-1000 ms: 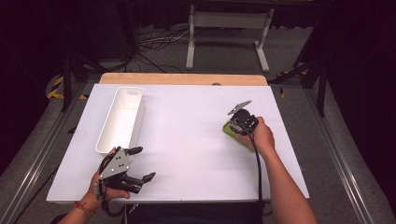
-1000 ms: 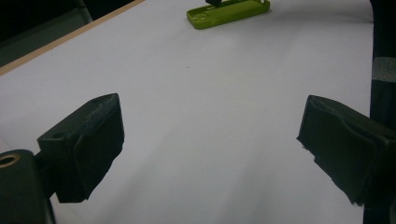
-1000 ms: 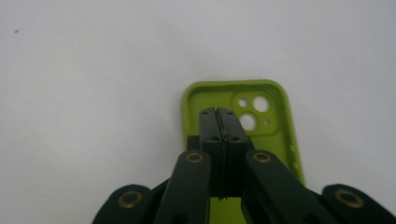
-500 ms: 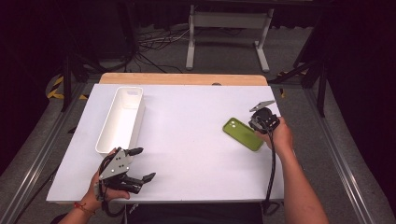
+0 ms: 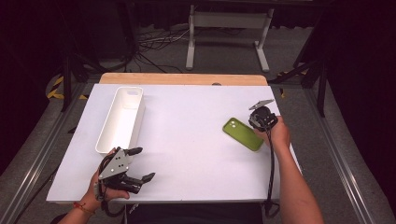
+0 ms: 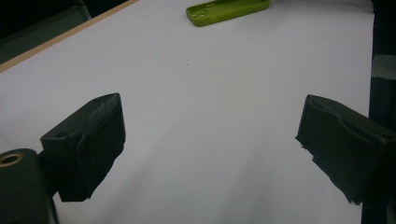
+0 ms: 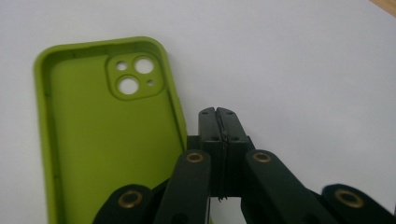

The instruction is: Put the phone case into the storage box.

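Case, green and empty, lies hollow side up on the white tabletop, camera cut-outs showing. Just beside its long edge sits the right tool, jaws pressed together on nothing, tips next to the case rim, not gripping it. Well apart from the case, at the tabletop's near edge, the left tool is held with jaws spread wide over bare surface. Beyond that tool, a long white tray lies far across from the case.
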Tool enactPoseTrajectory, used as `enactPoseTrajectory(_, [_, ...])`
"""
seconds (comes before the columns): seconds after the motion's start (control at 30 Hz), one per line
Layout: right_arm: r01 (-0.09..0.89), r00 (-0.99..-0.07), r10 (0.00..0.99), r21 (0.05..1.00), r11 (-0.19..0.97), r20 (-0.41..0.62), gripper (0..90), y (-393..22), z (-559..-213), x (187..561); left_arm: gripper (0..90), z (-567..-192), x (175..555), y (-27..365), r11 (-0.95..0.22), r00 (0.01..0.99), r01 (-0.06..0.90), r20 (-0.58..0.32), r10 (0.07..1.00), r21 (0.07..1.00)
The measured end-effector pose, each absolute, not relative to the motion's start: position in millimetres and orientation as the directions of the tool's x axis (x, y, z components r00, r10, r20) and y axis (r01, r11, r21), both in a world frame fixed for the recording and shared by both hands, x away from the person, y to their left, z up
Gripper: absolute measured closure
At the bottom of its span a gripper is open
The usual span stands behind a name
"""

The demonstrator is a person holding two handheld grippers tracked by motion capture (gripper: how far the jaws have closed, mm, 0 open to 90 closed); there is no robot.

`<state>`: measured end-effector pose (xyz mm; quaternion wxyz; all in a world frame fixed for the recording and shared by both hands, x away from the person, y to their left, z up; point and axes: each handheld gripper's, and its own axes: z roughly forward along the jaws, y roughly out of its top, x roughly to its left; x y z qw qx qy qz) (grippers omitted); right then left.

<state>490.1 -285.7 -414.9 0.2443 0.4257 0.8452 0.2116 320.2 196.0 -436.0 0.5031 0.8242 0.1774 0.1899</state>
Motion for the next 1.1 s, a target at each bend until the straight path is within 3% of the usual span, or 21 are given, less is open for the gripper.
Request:
enactPoseTrajectory(0.5, [0.666,-0.489,0.853,0.553,0.5,-0.183,90.0,-300,-429,497,8.6,-437,320,195,-0.432,0.87,0.11,0.124,0.478,0.895])
enactPoseTrajectory(1.1, [0.695,-0.478,0.869,0.551,0.463,-0.127,90.0,-313,-426,475,8.5,-436,319,195,-0.439,0.868,0.093,0.143,0.476,0.894])
